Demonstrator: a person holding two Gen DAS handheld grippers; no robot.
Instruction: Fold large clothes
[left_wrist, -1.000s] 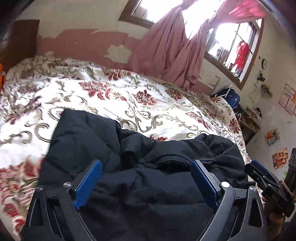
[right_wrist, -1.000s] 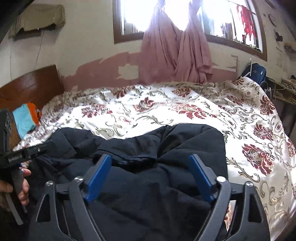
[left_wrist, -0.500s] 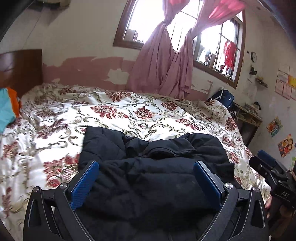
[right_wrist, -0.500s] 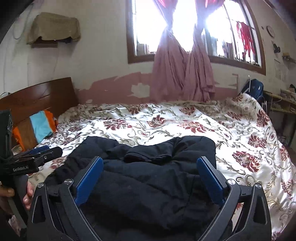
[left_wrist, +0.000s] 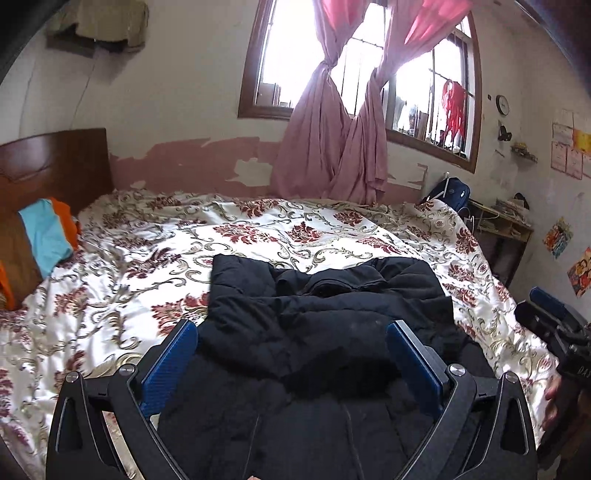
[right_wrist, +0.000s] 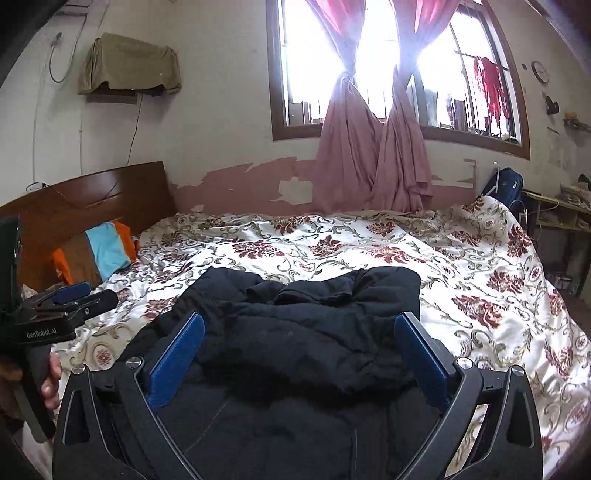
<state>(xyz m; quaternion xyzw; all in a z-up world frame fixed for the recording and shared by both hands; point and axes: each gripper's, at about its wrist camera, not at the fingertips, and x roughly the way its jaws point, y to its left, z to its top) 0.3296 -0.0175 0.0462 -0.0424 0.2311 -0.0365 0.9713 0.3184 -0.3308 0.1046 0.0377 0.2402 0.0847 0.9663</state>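
Note:
A large black padded jacket (left_wrist: 325, 325) lies bunched on the near part of a bed with a floral cover (left_wrist: 258, 236). It also shows in the right wrist view (right_wrist: 306, 332). My left gripper (left_wrist: 291, 354) is open and empty, held above the jacket's near part. My right gripper (right_wrist: 303, 350) is open and empty too, also above the jacket. The right gripper shows at the right edge of the left wrist view (left_wrist: 554, 328). The left gripper shows at the left edge of the right wrist view (right_wrist: 62, 310).
A striped orange, brown and blue pillow (right_wrist: 96, 254) lies by the wooden headboard (right_wrist: 92, 195) at the left. Pink curtains (right_wrist: 369, 162) hang at the window behind the bed. A blue bag (right_wrist: 508, 184) and a small desk (right_wrist: 557, 210) stand at the right.
Both grippers have risen and pulled back from the jacket, so more of the bed and wall shows. Both stay open. The jacket lies flatter and more spread than before.

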